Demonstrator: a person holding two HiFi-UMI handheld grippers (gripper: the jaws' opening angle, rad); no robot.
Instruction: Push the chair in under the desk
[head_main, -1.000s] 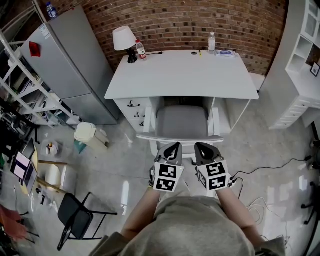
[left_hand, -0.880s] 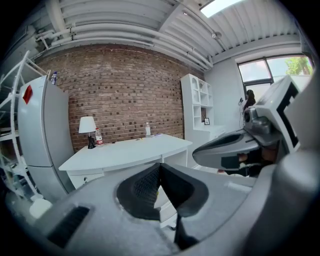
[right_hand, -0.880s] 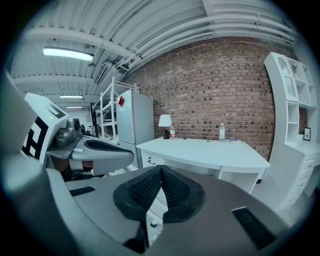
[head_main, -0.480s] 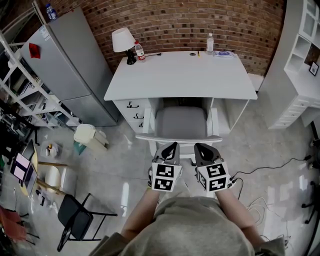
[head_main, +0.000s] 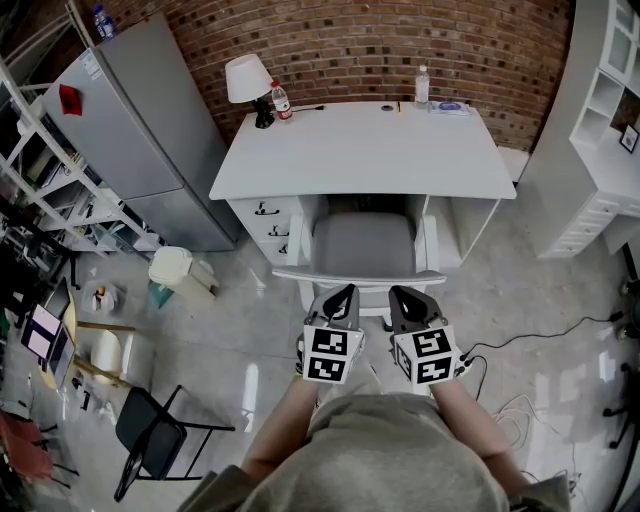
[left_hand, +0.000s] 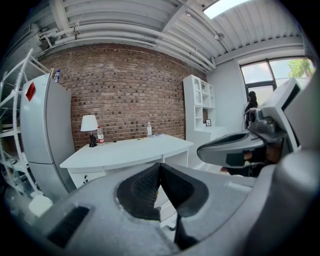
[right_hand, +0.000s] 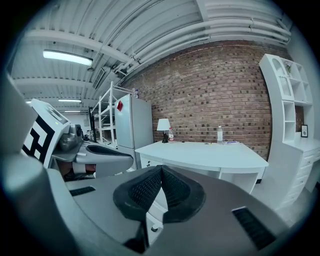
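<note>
Grippers | we hold left gripper (head_main: 343, 296) and right gripper (head_main: 402, 296) side by side, jaws together, empty, just behind the backrest (head_main: 360, 275) | grey-seated white chair (head_main: 362, 245) sits partly under white desk (head_main: 360, 150)

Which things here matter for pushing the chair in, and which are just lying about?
For the job: chair; desk; left claw and right claw, both shut, just behind the chair's back.

Lying about: lamp; red-label bottle; clear bottle; fridge; bin; black chair.
</note>
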